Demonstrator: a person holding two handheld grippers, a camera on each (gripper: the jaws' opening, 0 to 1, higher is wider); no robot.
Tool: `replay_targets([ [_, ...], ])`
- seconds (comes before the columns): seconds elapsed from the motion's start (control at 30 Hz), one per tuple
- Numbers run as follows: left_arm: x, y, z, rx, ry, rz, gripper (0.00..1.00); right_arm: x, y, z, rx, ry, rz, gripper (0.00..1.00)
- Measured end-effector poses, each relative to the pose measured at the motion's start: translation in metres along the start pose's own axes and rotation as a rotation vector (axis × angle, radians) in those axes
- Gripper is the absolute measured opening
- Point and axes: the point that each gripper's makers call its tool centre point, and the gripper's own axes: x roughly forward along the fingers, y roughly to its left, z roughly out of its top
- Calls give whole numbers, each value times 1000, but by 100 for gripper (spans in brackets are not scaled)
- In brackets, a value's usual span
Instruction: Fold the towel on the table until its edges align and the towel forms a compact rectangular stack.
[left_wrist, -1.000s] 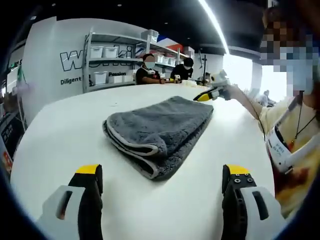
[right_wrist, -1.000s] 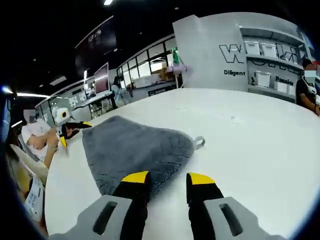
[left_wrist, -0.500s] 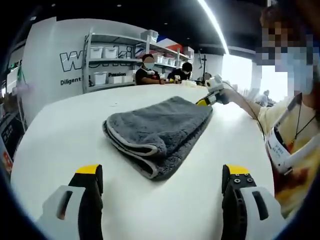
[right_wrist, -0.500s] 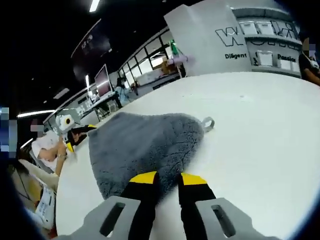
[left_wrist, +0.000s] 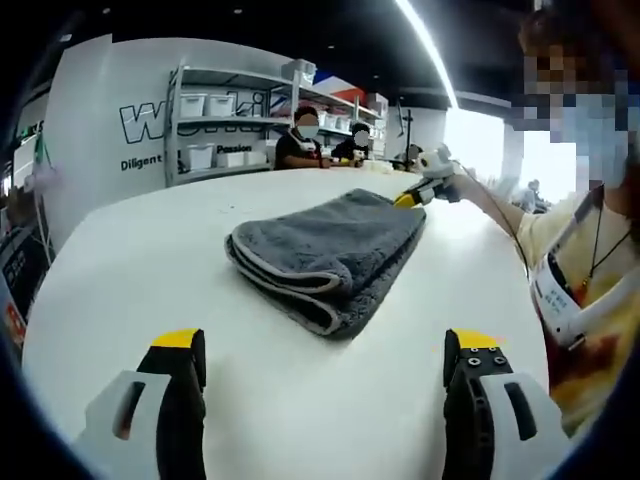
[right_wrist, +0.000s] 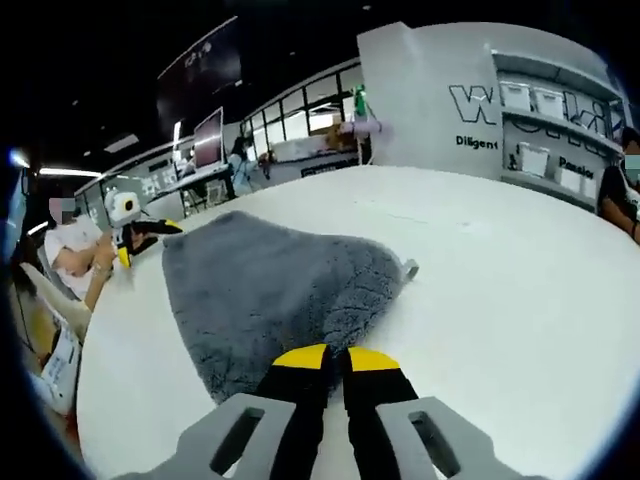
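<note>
A grey plush towel (left_wrist: 330, 255) lies folded on the white table (left_wrist: 120, 270), its layered edges facing the left gripper view. My left gripper (left_wrist: 325, 350) hovers in front of it, open wide and holding nothing. At the towel's far corner is my right gripper (left_wrist: 425, 190). In the right gripper view the towel (right_wrist: 280, 290) spreads ahead, with a small loop tag (right_wrist: 410, 268) at its right edge. My right gripper (right_wrist: 337, 360) has its yellow tips pressed together at the towel's near edge. The left gripper (right_wrist: 135, 235) sits beyond the towel at the left.
Shelves with white bins (left_wrist: 220, 120) stand against the back wall. Two people (left_wrist: 305, 140) sit at the table's far side. The person holding the grippers (left_wrist: 590, 280) stands at the right. Desks with monitors (right_wrist: 210, 150) lie beyond the table.
The right gripper's jaws have closed from apart to together on the towel's edge. The towel has slid away from the left gripper, toward the right gripper. The left gripper has stayed still.
</note>
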Motion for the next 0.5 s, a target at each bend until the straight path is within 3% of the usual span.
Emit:
replay_targets([
  [0.5, 0, 1, -1, -3, 10, 0, 97, -51, -53, -7, -62, 56, -139, 2],
])
